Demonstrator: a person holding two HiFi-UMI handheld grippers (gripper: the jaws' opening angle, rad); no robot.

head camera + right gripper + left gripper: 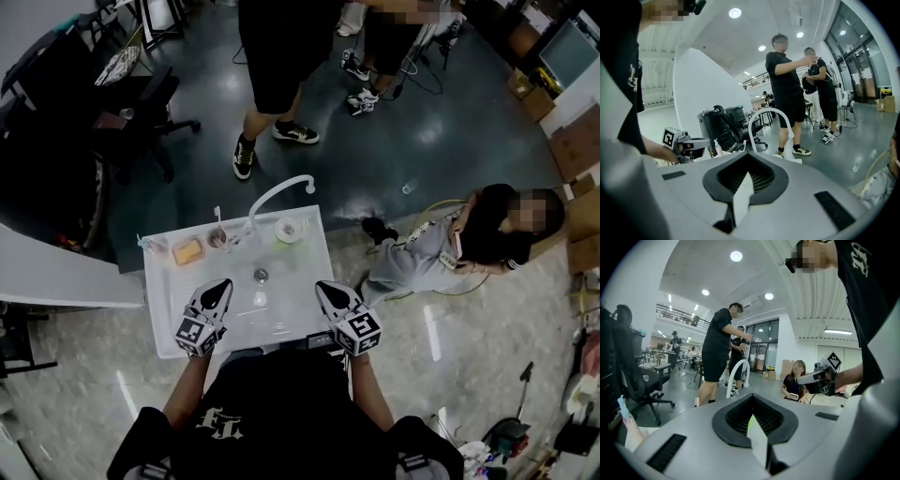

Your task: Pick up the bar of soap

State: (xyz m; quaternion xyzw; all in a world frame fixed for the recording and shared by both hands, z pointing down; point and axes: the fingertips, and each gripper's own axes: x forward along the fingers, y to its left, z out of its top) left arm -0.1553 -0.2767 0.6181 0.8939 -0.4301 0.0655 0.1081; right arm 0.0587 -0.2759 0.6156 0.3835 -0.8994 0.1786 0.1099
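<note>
Both grippers have their fingers pressed together with nothing between them. The left gripper [223, 285] and the right gripper [324, 286] sit over the near half of the white sink [159, 319], side by side but well apart, both pointing toward its far edge. Between the two tips, a little farther in, lies the round drain [261, 275].

The bar of soap [187, 251] is orange and lies at the far left of the sink top, beyond the left gripper's tips and slightly left of them, apart from both grippers. Just right of it stands a small cup [217, 240] with a thin stick upright in it. Farther right, a white faucet [279, 192] rises from the far edge and arches to the right, with a round white container [288, 230] near its base.

Beyond the sink a person in black shorts [272, 66] stands on the dark floor. A black office chair [141, 103] is at the far left. To the right another person [459, 246] sits on the floor.
</note>
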